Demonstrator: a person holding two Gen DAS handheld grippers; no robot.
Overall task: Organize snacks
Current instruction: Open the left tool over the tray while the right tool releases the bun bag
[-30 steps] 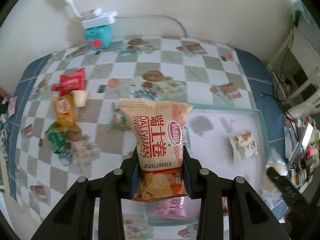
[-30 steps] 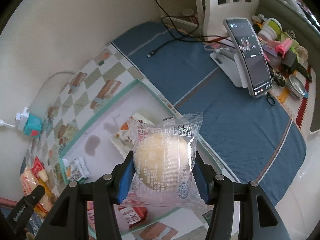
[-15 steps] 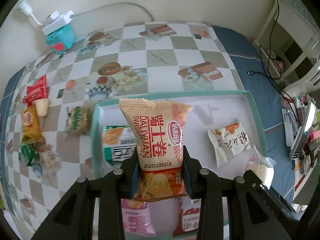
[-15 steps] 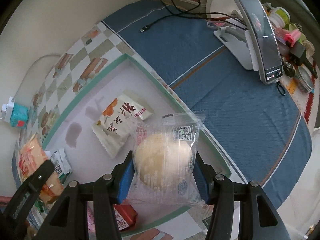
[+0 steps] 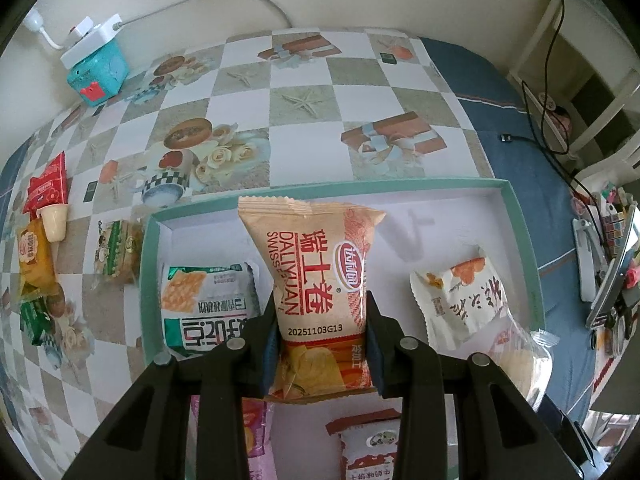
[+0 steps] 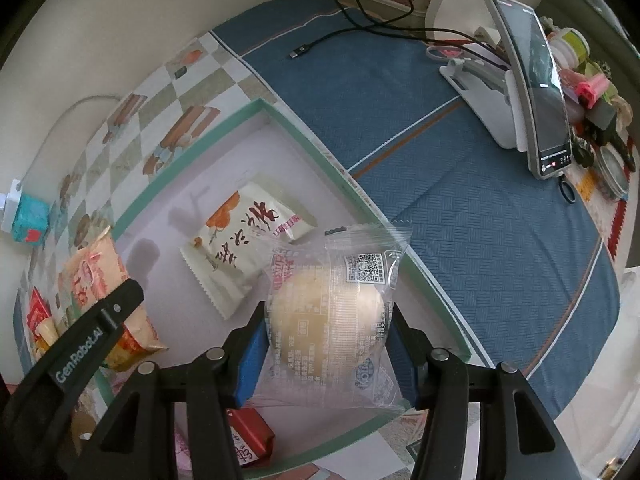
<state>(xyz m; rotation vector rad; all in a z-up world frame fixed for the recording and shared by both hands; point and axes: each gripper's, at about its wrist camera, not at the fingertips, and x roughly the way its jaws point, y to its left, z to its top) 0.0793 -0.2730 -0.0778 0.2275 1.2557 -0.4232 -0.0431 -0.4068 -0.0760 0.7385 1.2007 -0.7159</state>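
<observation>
Green-rimmed tray (image 5: 520,216) below both grippers; white snack pack (image 6: 244,240) just beyond right gripper (image 6: 328,332), which clamps a clear-wrapped round bun (image 6: 332,320). Left gripper (image 5: 320,340) pinches an upright tan Swiss roll packet (image 5: 316,280) over the tray.

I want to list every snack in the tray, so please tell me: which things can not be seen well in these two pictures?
- Pink packet, left wrist view: mostly hidden behind the left tongs.
- Red and white packet, left wrist view: cut off by the bottom edge.
- Red packet, right wrist view: partly behind the right tongs; print unreadable.
- Snacks outside the tray, such as the red pouch: labels too small.
</observation>
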